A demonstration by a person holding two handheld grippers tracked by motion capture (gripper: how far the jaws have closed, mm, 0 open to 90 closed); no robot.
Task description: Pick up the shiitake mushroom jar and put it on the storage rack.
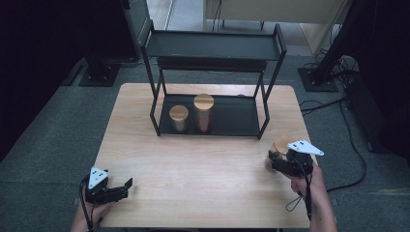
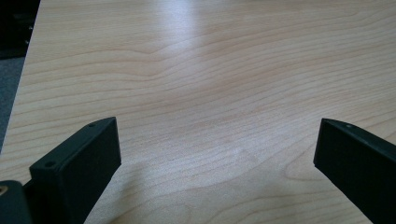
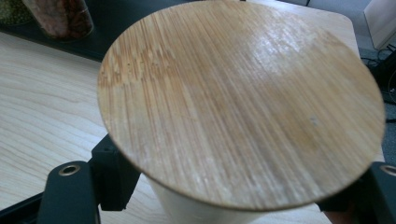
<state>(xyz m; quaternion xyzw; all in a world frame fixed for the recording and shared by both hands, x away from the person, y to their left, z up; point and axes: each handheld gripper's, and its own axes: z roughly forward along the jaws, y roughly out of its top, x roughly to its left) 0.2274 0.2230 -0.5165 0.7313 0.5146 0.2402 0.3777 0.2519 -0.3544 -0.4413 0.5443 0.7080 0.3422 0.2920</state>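
The jar [image 1: 279, 145] with the bamboo lid [image 3: 243, 102] is standing at the right edge of the surface [image 1: 203, 179], in the right middle of the high view, well apart from the rack [image 1: 212, 48]. The right gripper [image 1: 276, 163] is closing around it: in the right gripper view its fingers [image 3: 109, 177] are sitting on either side of the pale jar body just under the lid, seemingly pinching it, though the contact itself is hiding beneath the lid's rim.

Judging by the two jars already standing on the rack's lower shelf [image 1: 232, 116], a short one [image 1: 178, 118] and a taller one [image 1: 203, 112] side by side at centre frame, the step in hand is the grasp of a third jar for shelving. The next move is calling for a firm hold, a straight lift to keep the jar upright, then a carry up and to the left, going in under the top shelf and setting down beside the tall jar without knocking it or the rack's front post.

The left gripper [image 1: 126, 185] is waiting at the lower left of the high view, its fingers [image 2: 84, 163] spread wide over bare wood, holding nothing.

No brand, label or writing is reading anywhere; the lid is showing plain grain.
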